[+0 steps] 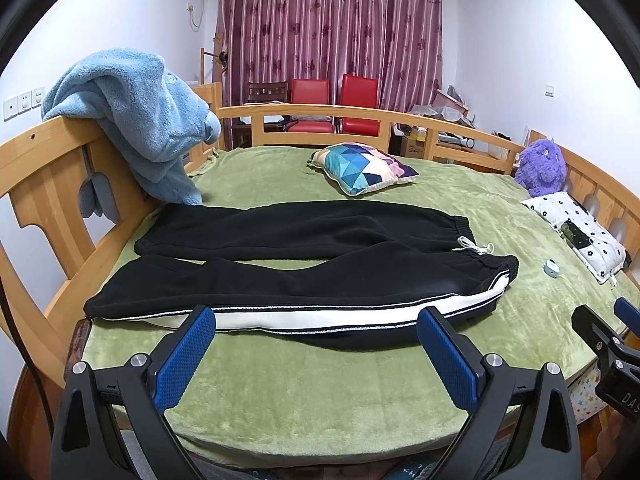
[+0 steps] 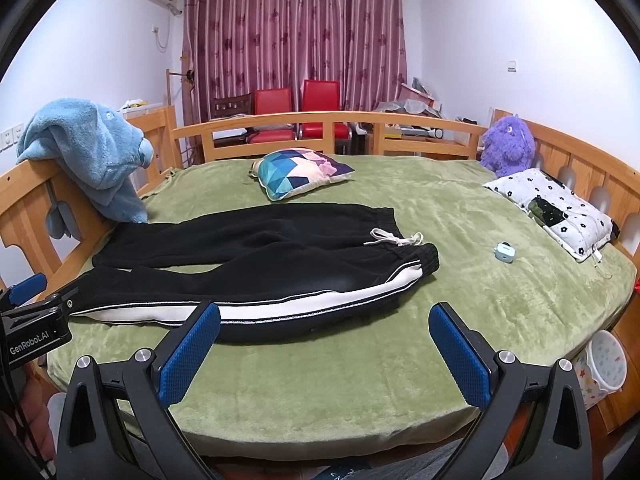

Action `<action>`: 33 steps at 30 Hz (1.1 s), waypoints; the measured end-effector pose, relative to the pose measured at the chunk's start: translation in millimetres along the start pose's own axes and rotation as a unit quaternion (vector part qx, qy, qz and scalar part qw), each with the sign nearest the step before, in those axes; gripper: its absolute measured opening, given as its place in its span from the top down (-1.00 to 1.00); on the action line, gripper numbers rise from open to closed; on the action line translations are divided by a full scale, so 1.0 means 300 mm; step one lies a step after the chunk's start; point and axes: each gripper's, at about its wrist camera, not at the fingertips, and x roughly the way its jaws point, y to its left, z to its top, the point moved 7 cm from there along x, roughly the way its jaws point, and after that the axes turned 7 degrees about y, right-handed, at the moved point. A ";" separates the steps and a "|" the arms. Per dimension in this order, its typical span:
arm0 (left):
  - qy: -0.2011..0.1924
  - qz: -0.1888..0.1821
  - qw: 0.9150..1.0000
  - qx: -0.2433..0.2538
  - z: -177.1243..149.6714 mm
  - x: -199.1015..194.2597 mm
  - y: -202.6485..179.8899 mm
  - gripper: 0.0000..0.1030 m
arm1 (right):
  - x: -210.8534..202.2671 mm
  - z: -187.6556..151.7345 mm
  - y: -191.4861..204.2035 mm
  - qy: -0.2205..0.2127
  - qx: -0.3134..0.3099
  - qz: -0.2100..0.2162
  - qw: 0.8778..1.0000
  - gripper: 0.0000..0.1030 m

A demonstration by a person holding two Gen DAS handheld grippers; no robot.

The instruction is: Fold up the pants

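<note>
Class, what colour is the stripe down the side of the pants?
White stripe, edged with thin lines, on black pants; clearest in the left wrist view.

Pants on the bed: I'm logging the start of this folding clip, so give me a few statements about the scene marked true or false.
1. The pants lie spread flat on the green blanket. True.
2. The left gripper is clamped on a pant leg. False: its jaws are open and hold nothing.
3. The waistband with the white drawstring points to the right. True.
4. The right gripper is shut. False: it is open, short of the pants.
5. The purple plush toy sits on top of the pants. False: it sits in the far right corner by the bed rail.
</note>
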 end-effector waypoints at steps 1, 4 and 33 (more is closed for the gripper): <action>0.000 -0.001 1.000 0.001 0.000 0.001 -0.001 -0.98 | 0.000 -0.001 0.000 0.000 0.000 -0.001 1.000 -0.99; -0.001 -0.003 1.000 0.002 -0.002 -0.010 -0.011 -0.98 | 0.007 -0.007 0.003 0.002 -0.002 -0.002 1.000 -0.99; 0.044 -0.008 0.999 0.000 0.074 0.336 0.038 -0.97 | 0.419 0.118 0.030 0.047 -0.024 0.039 0.998 -0.97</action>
